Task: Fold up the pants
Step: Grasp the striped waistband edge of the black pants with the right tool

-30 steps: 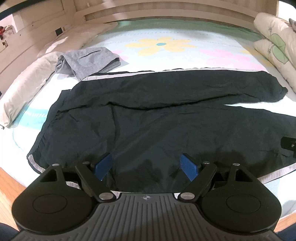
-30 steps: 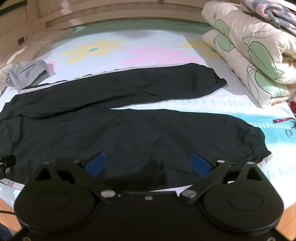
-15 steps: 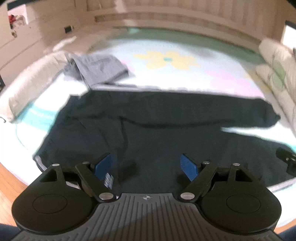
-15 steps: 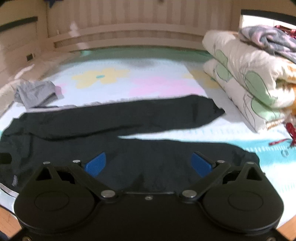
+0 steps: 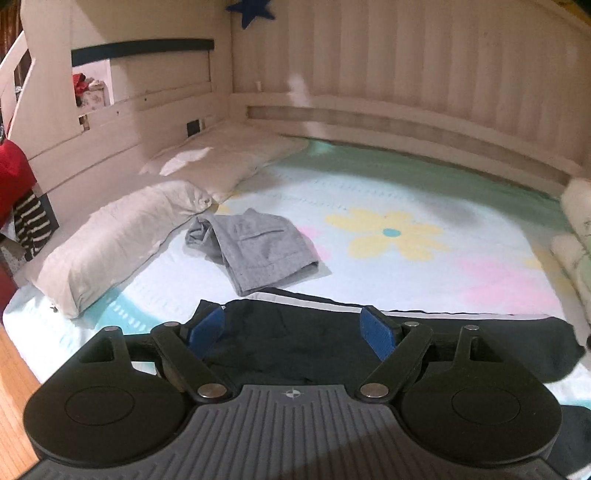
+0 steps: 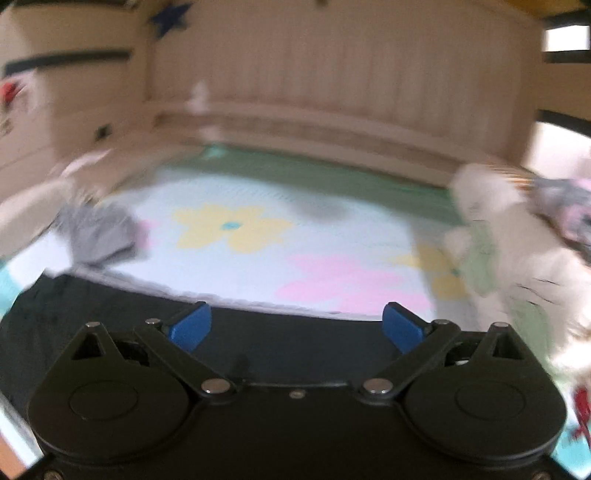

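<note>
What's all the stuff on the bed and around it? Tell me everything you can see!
Black pants: one, black with a pale side stripe, spread across the near part of the bed.
Grey garment: one, grey, loosely folded, beyond the pants near the pillows.
Pillows: two, white, along the left edge of the bed.
Bed sheet: one, pale blue with yellow and pink flowers and a green far border.
Folded quilt: white with green leaves, stacked at the right; blurred.
Star: one, dark blue, on the wall.
Red cloth: at the far left edge.
Left gripper: black with blue pads, open, empty, over the pants.
Right gripper: same, open, empty.
</note>
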A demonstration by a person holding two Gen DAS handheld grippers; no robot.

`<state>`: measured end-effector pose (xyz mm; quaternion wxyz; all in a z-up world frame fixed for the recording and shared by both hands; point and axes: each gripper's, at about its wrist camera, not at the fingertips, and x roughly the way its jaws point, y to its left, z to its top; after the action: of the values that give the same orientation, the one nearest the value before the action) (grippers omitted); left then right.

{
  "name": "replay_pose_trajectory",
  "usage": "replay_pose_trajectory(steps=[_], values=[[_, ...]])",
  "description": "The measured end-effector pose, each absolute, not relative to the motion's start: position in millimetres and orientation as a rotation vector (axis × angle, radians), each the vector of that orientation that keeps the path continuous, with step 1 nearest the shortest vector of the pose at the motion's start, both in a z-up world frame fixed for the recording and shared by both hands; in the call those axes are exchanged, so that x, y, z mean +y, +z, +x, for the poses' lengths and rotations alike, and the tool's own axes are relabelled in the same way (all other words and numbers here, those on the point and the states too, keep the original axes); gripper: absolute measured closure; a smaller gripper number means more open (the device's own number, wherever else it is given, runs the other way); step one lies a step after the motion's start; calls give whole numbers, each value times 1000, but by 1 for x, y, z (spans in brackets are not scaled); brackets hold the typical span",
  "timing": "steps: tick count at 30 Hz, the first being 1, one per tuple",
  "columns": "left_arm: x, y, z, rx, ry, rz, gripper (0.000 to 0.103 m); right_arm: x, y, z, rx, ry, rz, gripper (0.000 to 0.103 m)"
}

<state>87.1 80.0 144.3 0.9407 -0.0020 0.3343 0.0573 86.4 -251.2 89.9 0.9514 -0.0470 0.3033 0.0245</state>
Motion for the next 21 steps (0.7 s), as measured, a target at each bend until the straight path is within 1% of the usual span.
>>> replay_pose_trajectory(steps=[5, 7, 9, 11, 14, 18, 19, 21], values=[[68, 107, 130, 779, 125, 45, 23, -244, 44, 128, 666, 96, -193, 4], [60, 90, 150, 825, 117, 71, 23, -238, 24, 150, 709, 116, -264, 8], [58, 79, 159, 848, 107, 83, 23, -232, 9, 167, 738, 141, -314, 17], [55, 66, 172, 870, 102, 85, 23, -231, -6, 191, 766, 181, -328, 20], [54, 50, 182, 906, 93, 88, 23, -233, -27, 229, 788, 236, -301, 20], [56, 37, 198, 944, 84, 83, 23, -225, -47, 271, 762, 307, -341, 19], [57, 35, 201, 952, 85, 79, 23, -220, -53, 282, 765, 336, -361, 19], [61, 31, 207, 969, 81, 66, 23, -211, -64, 301, 781, 401, -409, 13]])
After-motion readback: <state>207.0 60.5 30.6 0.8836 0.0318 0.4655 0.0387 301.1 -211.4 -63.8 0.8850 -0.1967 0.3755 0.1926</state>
